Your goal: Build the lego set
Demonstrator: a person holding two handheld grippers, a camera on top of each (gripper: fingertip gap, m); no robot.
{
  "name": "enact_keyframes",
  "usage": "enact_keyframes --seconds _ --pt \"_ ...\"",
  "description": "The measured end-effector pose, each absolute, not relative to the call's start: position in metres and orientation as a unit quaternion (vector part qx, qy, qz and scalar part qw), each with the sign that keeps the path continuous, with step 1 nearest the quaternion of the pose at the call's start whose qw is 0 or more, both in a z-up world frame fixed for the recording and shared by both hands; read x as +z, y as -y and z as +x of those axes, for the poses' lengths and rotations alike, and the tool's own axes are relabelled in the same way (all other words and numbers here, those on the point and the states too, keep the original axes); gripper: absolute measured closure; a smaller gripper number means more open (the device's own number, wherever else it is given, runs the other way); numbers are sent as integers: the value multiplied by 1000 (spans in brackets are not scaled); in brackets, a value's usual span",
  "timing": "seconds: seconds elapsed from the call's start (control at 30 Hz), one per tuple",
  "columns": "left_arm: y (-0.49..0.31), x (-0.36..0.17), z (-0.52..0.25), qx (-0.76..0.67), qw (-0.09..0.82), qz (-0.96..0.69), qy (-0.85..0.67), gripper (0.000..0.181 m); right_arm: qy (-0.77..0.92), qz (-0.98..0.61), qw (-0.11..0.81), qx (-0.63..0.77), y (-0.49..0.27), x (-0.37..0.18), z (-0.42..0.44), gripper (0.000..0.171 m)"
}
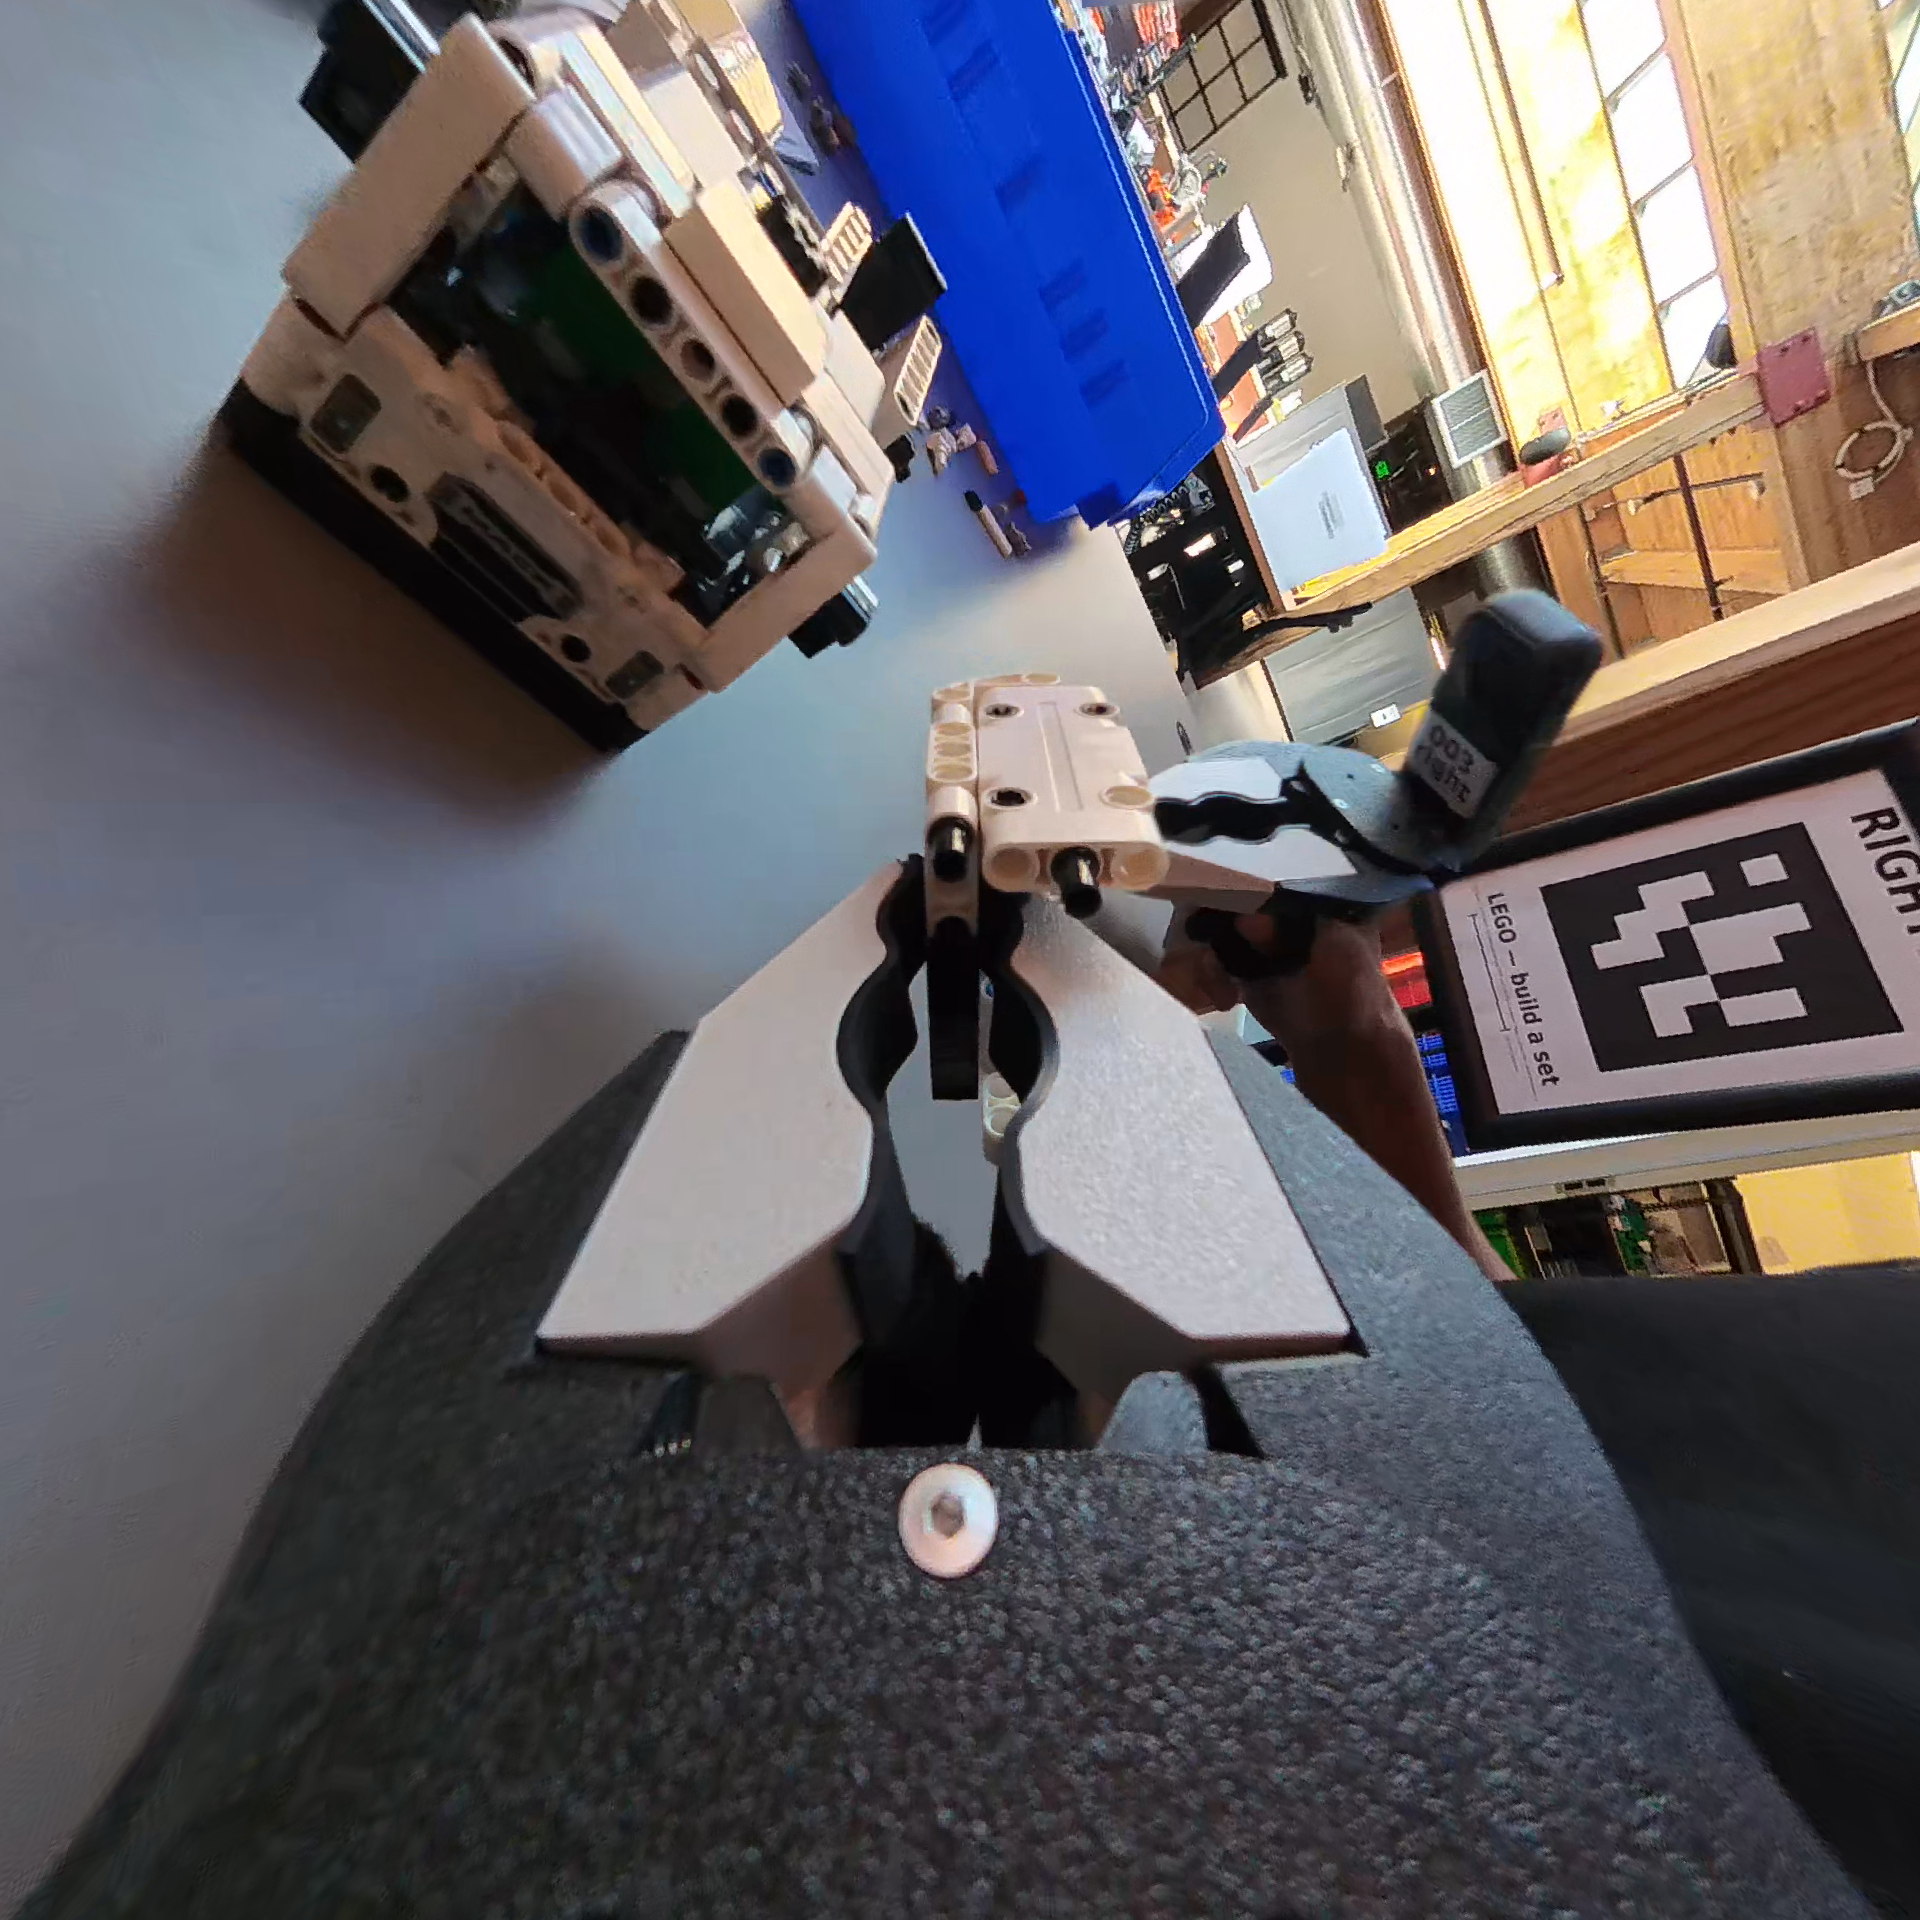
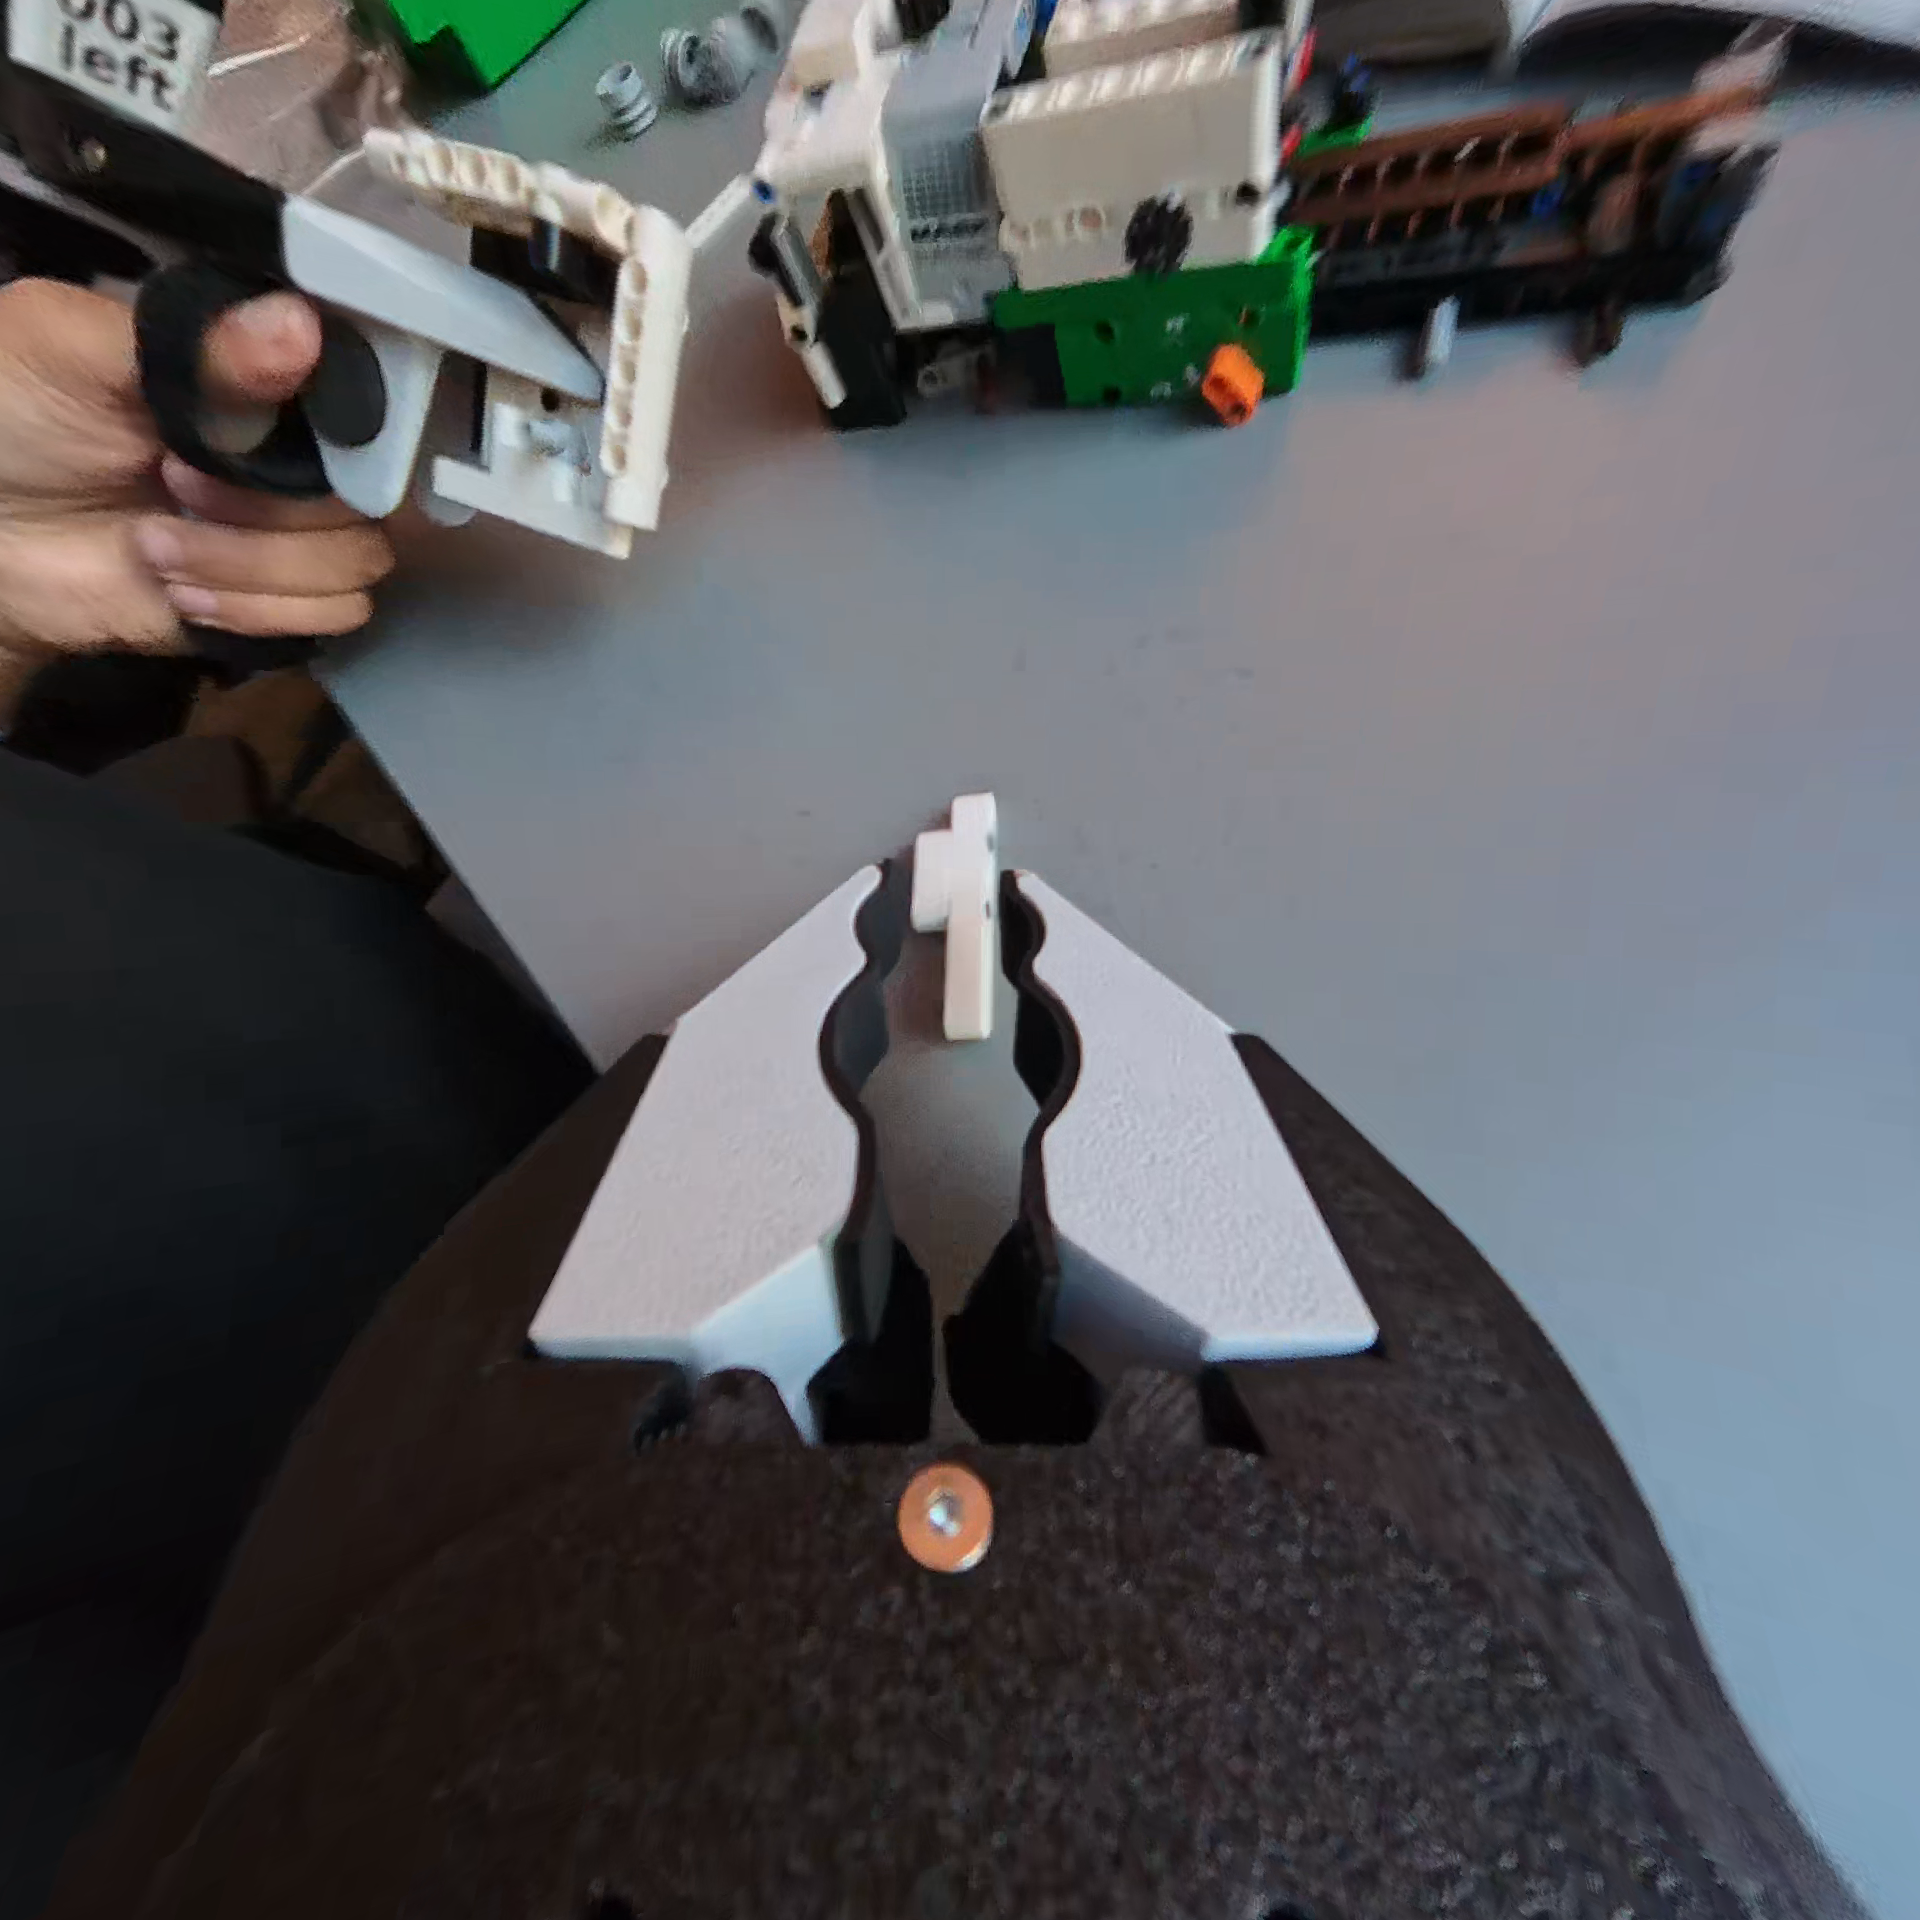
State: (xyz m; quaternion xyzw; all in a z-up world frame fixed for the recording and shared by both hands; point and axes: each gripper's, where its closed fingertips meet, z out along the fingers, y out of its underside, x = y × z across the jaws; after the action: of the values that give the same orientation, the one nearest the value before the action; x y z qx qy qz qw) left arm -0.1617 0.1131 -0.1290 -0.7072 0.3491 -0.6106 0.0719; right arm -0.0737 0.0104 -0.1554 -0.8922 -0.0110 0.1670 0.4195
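Left wrist view: my left gripper [image 1: 951,914] is pinching a white lego sub-assembly [image 1: 1023,790] by a black-and-white beam at its near end; black pins stick out toward the camera. The right gripper [image 1: 1210,826] sits at 3 o'clock of that piece, tips just beside it; contact unclear. Big white-green lego model [image 1: 582,416] stands on the grey bench [image 1: 156,883] at 10 o'clock, blue bin [image 1: 1018,239] at 12, loose small parts between them. Marker card [image 1: 1704,935] at 3 o'clock.

Right wrist view: my right gripper [image 2: 951,883] is clamped on a small white lego plate [image 2: 966,914], upright between the tips, above the bench [image 2: 1351,779]. Left gripper [image 2: 582,374] at 10 o'clock, held by a hand [image 2: 125,468], carries the white frame assembly [image 2: 623,343]. Main model [image 2: 1039,229] at 12 o'clock, blurry.
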Motion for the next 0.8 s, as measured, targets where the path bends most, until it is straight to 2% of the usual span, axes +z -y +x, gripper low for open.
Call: enact_keyframes --seconds 0.13,0.27,0.37,0.43,0.6,0.8 --pt "-103 -127 -162 -623 60 -700 -344 174 58 -918 368 137 -4 -172 -73 153" --pt "-101 -128 -163 -624 51 -705 -333 174 78 -917 371 125 -6 -174 -77 152" --pt "-104 -130 -162 -625 39 -716 -308 174 89 -921 372 81 -8 -177 -75 163" --pt "-107 -132 -160 -628 32 -723 -286 174 94 -923 373 28 -12 -175 -71 163" --pt "-107 -133 -150 -646 -1 -732 -219 174 147 -853 477 -151 -62 -94 -104 164" --pt "-104 -137 -141 -643 -3 -746 -172 174 211 -861 370 -278 -93 -110 -138 164"
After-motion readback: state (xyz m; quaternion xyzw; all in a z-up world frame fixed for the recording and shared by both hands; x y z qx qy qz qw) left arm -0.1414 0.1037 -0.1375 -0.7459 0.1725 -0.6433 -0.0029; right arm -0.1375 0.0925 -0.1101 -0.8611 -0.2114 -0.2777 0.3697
